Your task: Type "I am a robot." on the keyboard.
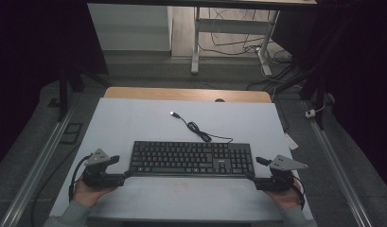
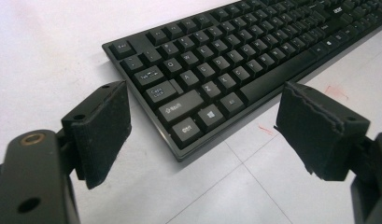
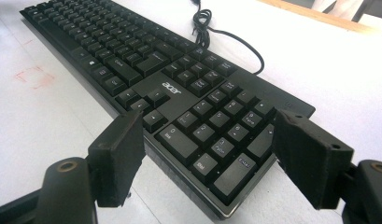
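A black keyboard lies across the middle of the white table top, its cable curling back to a USB plug. My left gripper sits low at the keyboard's front left corner. In the left gripper view the left gripper is open, with that corner of the keyboard just ahead between the pads. My right gripper sits at the front right corner. In the right gripper view the right gripper is open and straddles the number-pad corner of the keyboard, with no pad pressing on it.
The white sheet covers a wooden table whose edge shows at the back. Beyond it stand desk legs and loose floor cables. Metal rails run along both sides of the table.
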`<state>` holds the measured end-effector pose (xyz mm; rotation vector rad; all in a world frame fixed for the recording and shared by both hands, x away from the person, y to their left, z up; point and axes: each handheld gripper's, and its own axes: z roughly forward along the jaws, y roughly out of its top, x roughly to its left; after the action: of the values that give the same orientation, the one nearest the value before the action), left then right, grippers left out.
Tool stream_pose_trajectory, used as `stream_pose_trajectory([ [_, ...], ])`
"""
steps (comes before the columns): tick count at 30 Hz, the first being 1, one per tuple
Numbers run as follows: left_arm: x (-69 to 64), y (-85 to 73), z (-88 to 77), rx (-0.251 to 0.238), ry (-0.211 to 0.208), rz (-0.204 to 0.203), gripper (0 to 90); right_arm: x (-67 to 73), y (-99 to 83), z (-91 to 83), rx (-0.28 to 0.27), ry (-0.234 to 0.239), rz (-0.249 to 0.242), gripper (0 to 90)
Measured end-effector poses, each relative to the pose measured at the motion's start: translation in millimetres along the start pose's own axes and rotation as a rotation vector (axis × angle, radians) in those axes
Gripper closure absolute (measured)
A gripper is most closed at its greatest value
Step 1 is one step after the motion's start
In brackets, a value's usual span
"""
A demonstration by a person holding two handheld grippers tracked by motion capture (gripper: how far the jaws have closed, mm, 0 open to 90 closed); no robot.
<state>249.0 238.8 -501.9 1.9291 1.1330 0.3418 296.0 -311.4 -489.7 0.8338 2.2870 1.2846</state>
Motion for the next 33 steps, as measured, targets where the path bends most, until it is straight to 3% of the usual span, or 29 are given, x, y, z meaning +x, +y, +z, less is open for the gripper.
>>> stream_pose_trajectory([
  [33,0.9,6.5,-0.8,-0.008,0.004,0.013,22.3,2.4,3.6,4.2,-0.01,0.005,0.006,27.9],
])
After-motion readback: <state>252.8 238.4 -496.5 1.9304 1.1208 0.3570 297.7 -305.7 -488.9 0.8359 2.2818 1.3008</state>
